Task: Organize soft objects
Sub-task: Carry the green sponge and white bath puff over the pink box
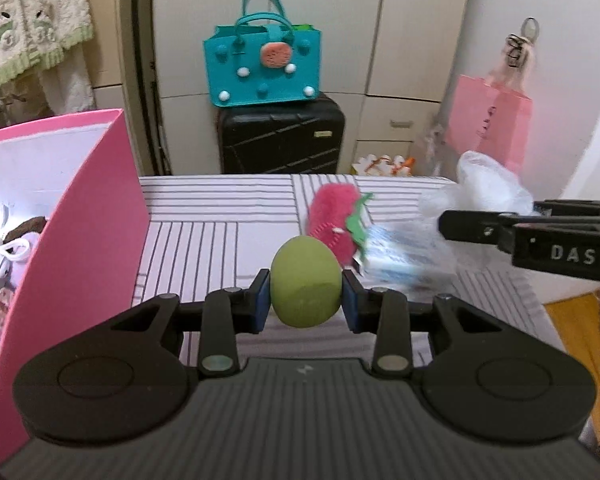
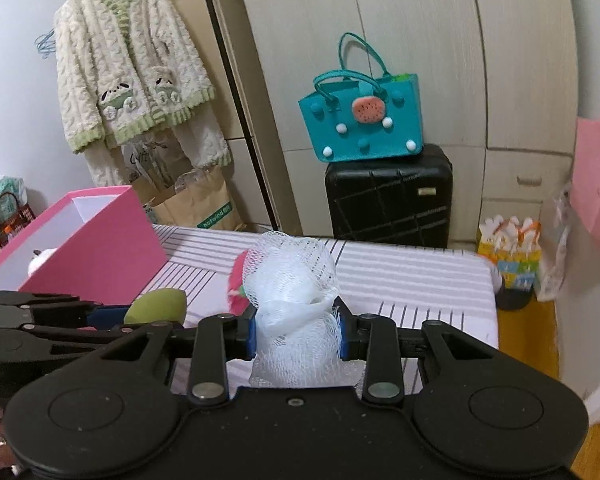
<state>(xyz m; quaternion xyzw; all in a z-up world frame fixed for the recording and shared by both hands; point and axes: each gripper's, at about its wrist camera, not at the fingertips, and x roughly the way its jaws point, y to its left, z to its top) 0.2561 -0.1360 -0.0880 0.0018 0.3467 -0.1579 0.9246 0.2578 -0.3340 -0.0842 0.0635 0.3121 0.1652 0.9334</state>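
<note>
Left gripper [image 1: 305,294]: blue pads clamped on a smooth, matte green egg-shaped sponge [image 1: 305,282], held above the striped bedsheet [image 1: 220,216]. Right gripper [image 2: 298,330]: pinching a white mesh net pouf [image 2: 294,280], crinkled and airy. Fuzzy red strawberry plush [image 1: 334,218] lies mid-sheet; pink cardboard box [image 1: 80,240] at left edge

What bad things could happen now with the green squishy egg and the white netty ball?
The green egg is held only at its sides by the left gripper, so it might squirt out of the jaws. The white mesh ball in the right gripper is loose and floppy; its trailing net could snag or slip free. Both grippers are close together near the pink box, so they might bump on the way in.
</note>
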